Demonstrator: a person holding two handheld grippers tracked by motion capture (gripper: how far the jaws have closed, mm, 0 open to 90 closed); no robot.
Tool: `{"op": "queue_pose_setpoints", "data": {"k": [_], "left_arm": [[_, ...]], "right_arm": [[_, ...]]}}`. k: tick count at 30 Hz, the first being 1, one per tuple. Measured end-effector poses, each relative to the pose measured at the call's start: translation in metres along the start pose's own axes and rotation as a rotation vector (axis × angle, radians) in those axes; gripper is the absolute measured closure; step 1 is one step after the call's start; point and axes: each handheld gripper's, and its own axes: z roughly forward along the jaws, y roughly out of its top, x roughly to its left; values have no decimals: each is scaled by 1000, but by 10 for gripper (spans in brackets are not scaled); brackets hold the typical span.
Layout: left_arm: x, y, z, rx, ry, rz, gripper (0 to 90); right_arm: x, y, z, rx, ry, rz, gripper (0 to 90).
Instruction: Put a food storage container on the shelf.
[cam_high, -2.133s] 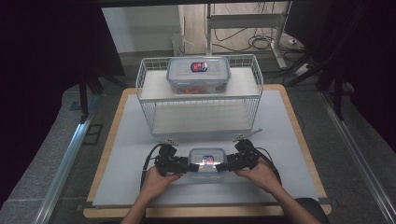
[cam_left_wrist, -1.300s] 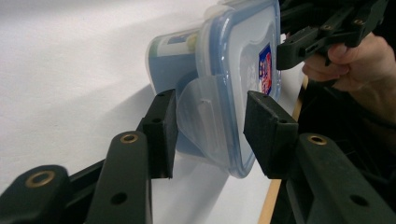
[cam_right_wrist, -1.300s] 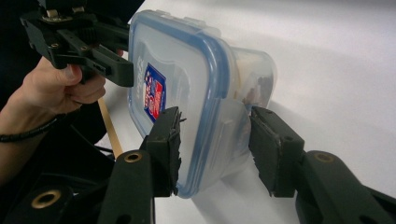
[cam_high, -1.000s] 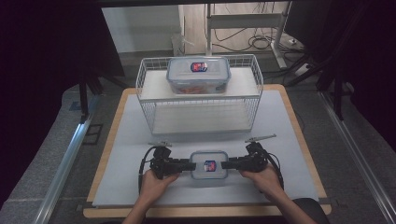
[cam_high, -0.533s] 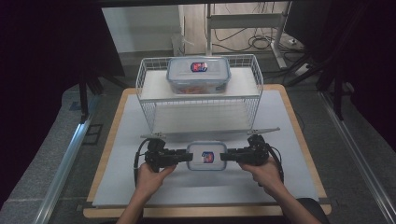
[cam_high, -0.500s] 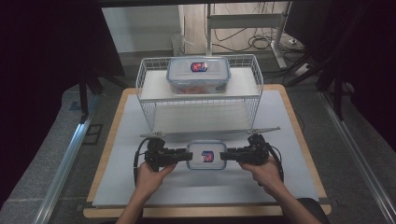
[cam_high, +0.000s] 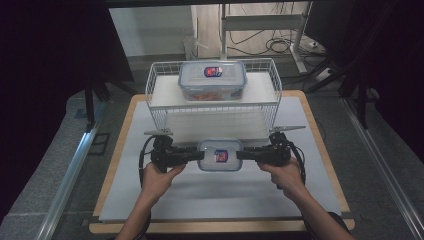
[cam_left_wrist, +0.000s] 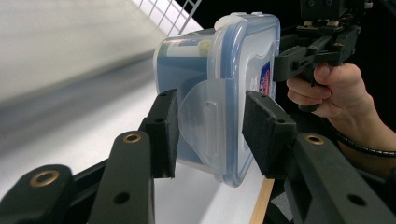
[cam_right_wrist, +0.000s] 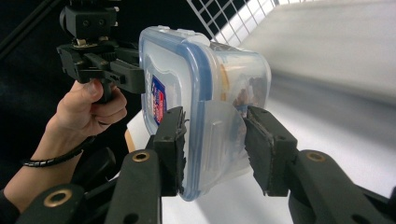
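A clear food container (cam_high: 220, 155) with a blue-rimmed lid and a red-and-blue label hangs above the white table mat, held level from both ends. My left gripper (cam_high: 197, 156) is shut on its left end and my right gripper (cam_high: 241, 154) on its right end. In the left gripper view the pads (cam_left_wrist: 163, 126) clamp the container (cam_left_wrist: 224, 56) across lid and base at its clip tab, with the right gripper (cam_left_wrist: 299, 60) at the far end. In the right gripper view my gripper (cam_right_wrist: 212, 135) squeezes the container (cam_right_wrist: 205, 60) the same way, the left gripper (cam_right_wrist: 126, 74) beyond it.
A white wire rack (cam_high: 212, 107) stands at the back of the mat, with a second lidded container (cam_high: 212, 80) on its top shelf. The white mat (cam_high: 220, 200) lies on a wooden board. Dark floor and metal rails flank the table.
Both hands have lifted the container off the mat and carried it a little toward the rack. The grip on both ends stays the same.
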Motion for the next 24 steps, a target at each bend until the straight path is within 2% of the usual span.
{"op": "queue_pose_setpoints", "data": {"k": [7,18,24], "left_arm": [[-12,33,-14,-23,8,34,571],[-28,98,-36,-58,31,89,571],[-32,129,-46,-88,39,108,571]], "right_arm": [[14,34,-9,-22,-4,-43,581],[34,94,-23,-75,-10,-99,578],[43,128,-28,-110,-16,-116,577]]}}
